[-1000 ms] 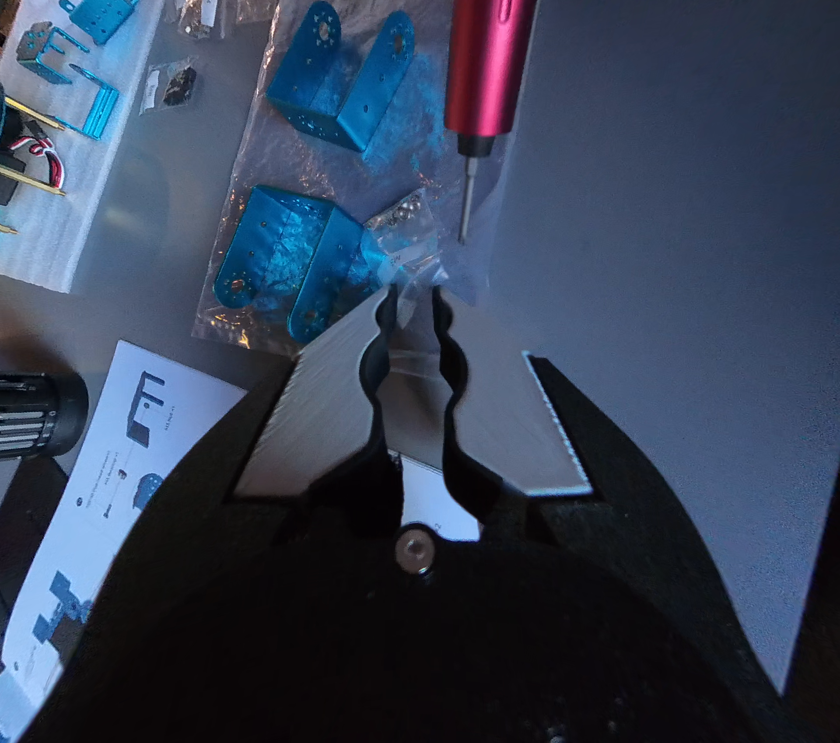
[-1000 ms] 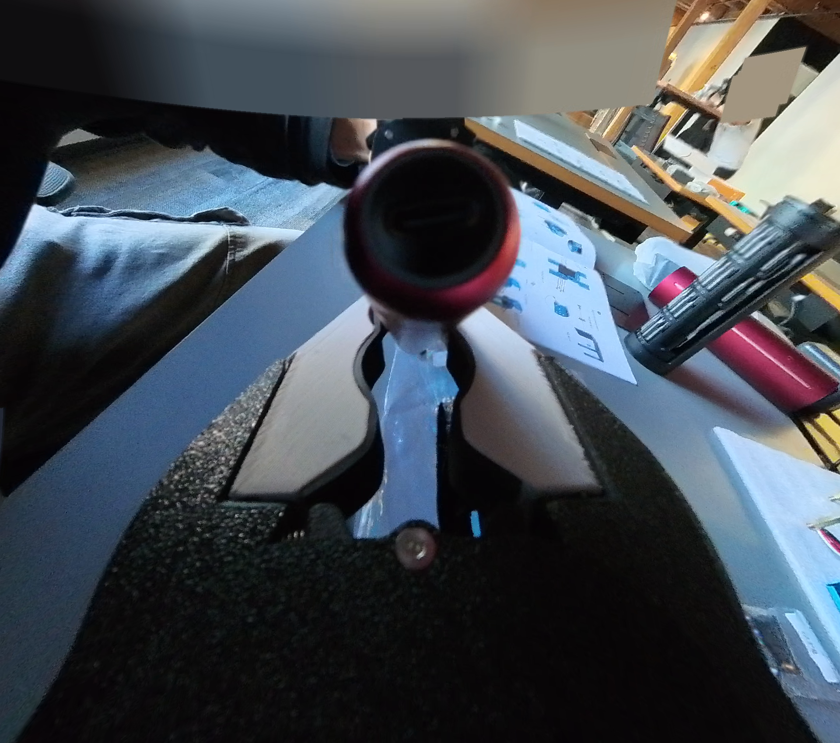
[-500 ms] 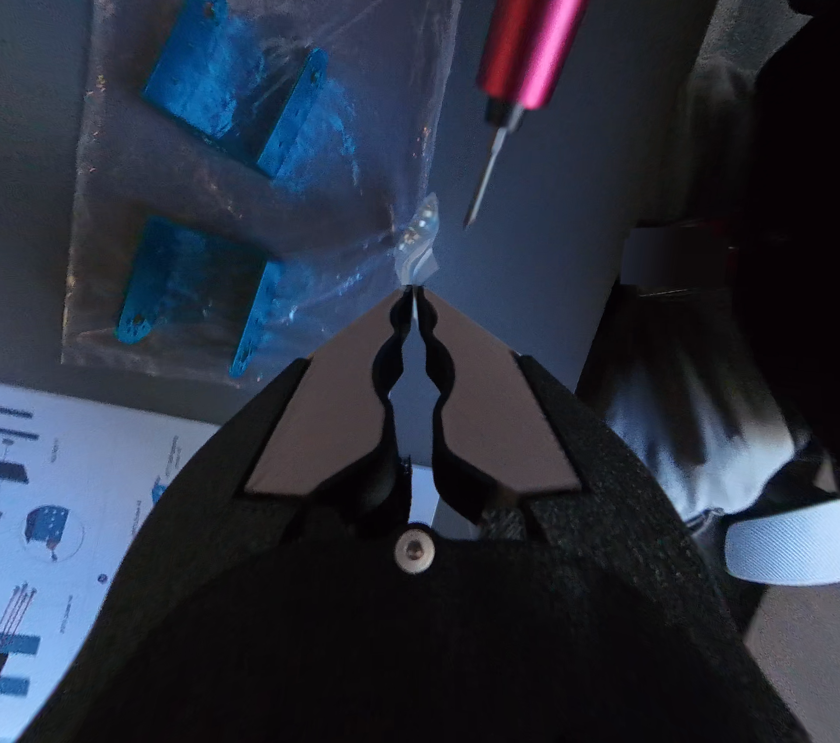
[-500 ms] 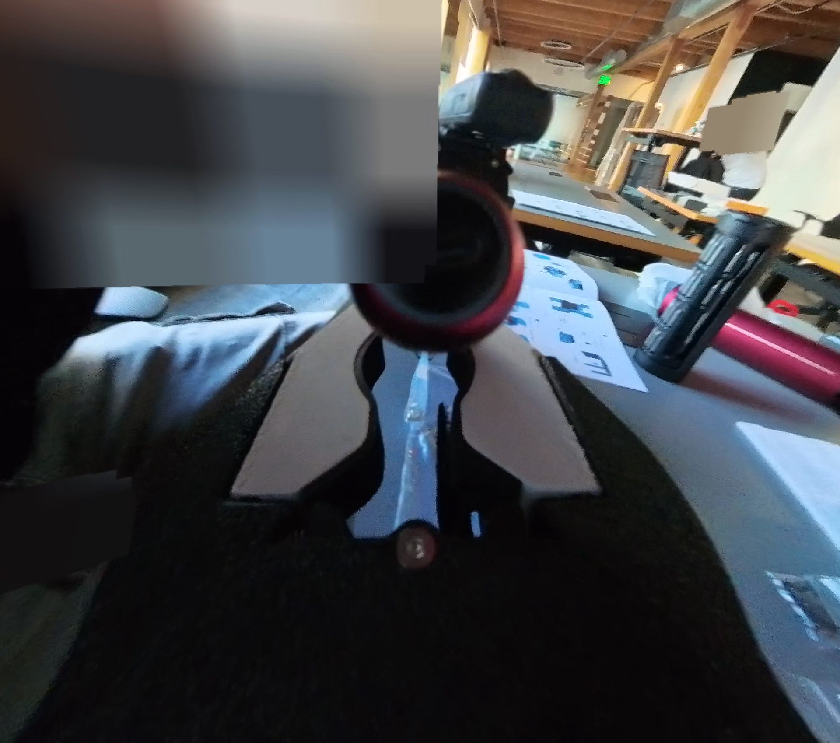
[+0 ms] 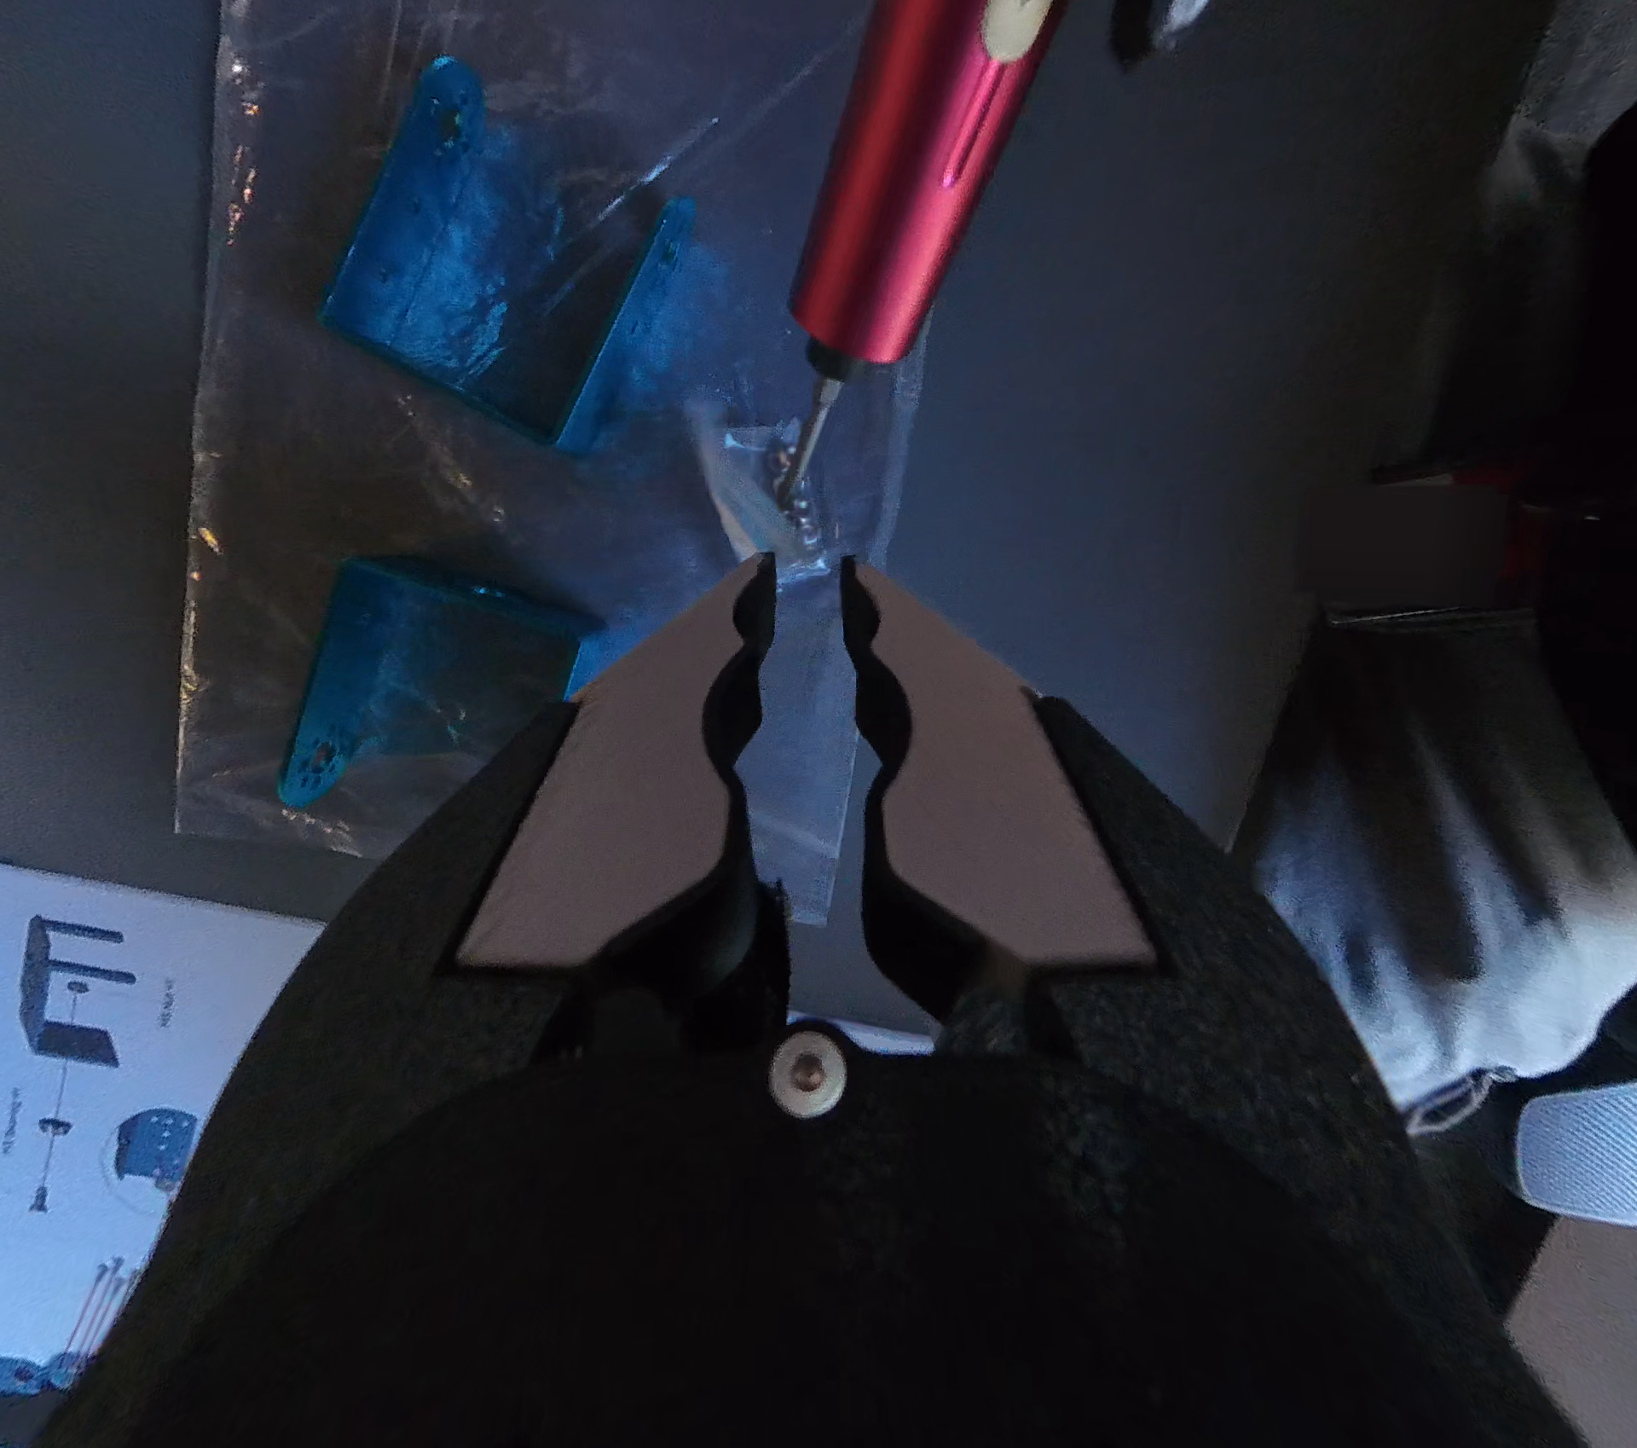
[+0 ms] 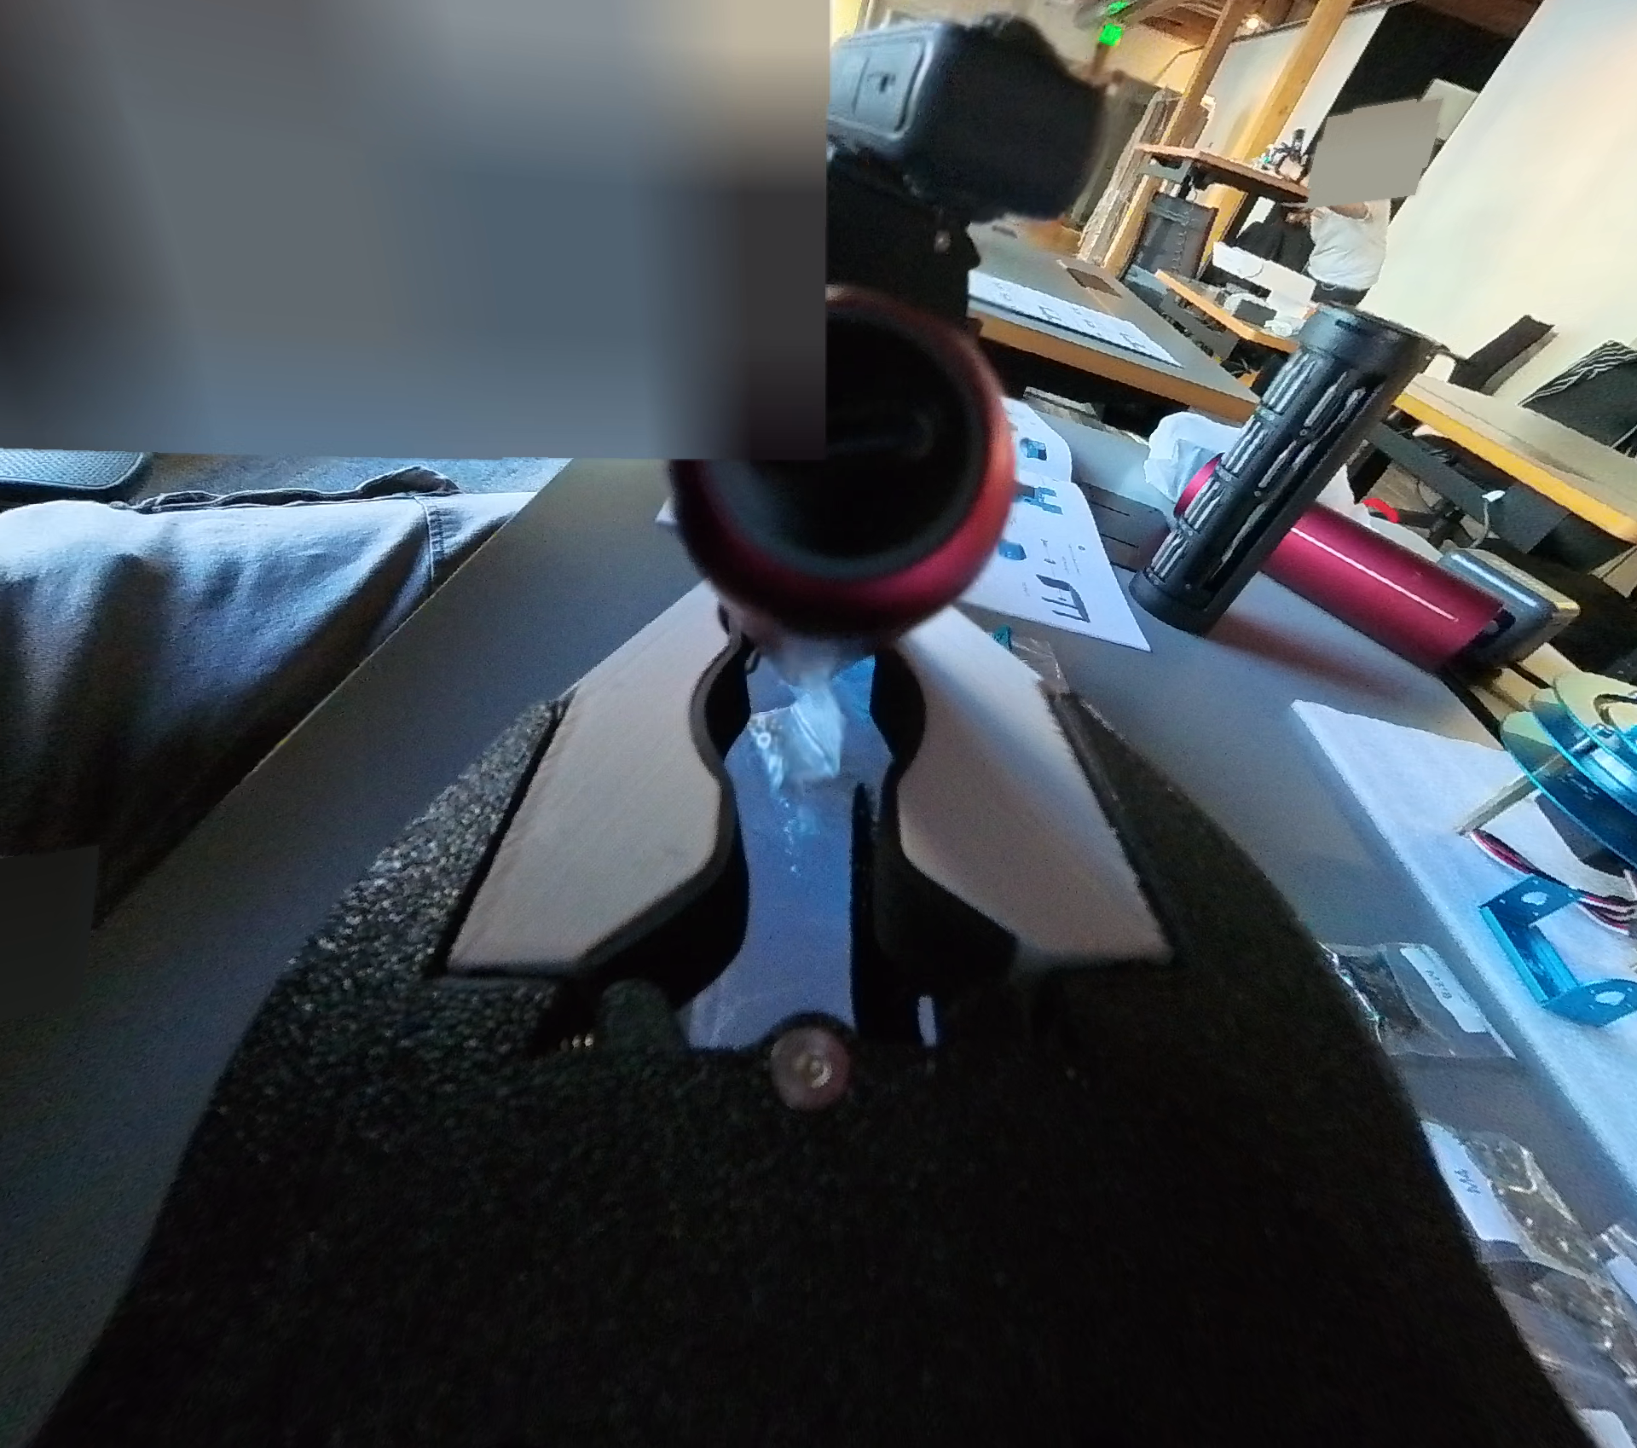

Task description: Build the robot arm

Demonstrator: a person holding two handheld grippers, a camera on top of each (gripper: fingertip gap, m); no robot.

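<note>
Screwdriver tip meeting a small bag of screws

Fingers of the left gripper (image 5: 804,564) are standing a narrow gap apart, and I cannot tell whether they are pinching anything. A small clear bag of screws (image 5: 784,488) is lying just ahead of their tips, on top of a larger clear plastic bag (image 5: 461,378) spread on the dark counter (image 5: 1152,342). Two blue metal brackets (image 5: 496,280) are sitting inside that larger bag, one beyond the other, both off to the left of the fingers. A printed instruction sheet (image 5: 80,1051) is lying at the near left corner.

Coming in from the upper right, a red electric screwdriver (image 5: 930,103) is slanting down, its thin bit touching the small bag among the screws.

From the right wrist view, the right gripper (image 6: 810,635) is clamping that same red electric screwdriver (image 6: 841,484), whose round rear end is facing the camera just above the fingers. Crumpled clear plastic is showing between the fingers below it. Farther right on the counter, a black bit holder (image 6: 1276,466) is leaning against a red cylinder (image 6: 1355,573). A white foam sheet (image 6: 1417,785) is carrying more blue parts at the right edge. A person's grey trouser leg (image 6: 195,608) is showing beyond the counter's left edge.
</note>
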